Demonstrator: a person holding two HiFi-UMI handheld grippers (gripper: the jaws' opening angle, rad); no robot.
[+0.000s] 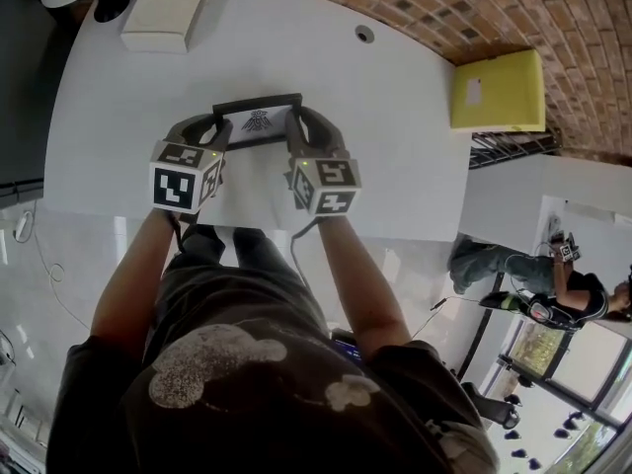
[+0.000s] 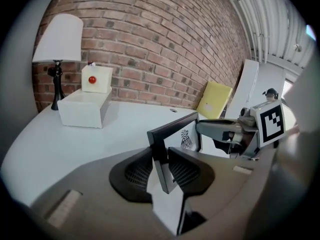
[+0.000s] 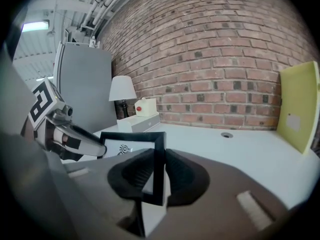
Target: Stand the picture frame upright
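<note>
Near the front edge of the white table [image 1: 395,97], between both hands: a black picture frame [image 1: 259,121], its white print with a small dark emblem facing up toward the head view. Gripped on the left rail by the left tongs [image 2: 161,156], pads pressed against both faces of the thin black edge, jaws only narrowly apart. Gripped the same way on the right rail by the right tongs [image 3: 159,156], jaws nearly together on the moulding. Tilted, top rail away from the person; cannot tell whether the bottom rail touches the table.

Beyond the top rail, a broad stretch of open tabletop up to the brick wall [image 2: 150,44], with one small round grommet [image 1: 364,34] in it. At far left, a white box with a red button [image 1: 163,13] beside a white-shaded lamp [image 2: 57,39], both well apart from the frame. At far right, a yellow board [image 1: 497,89] leaning at the table's edge, also well apart.
</note>
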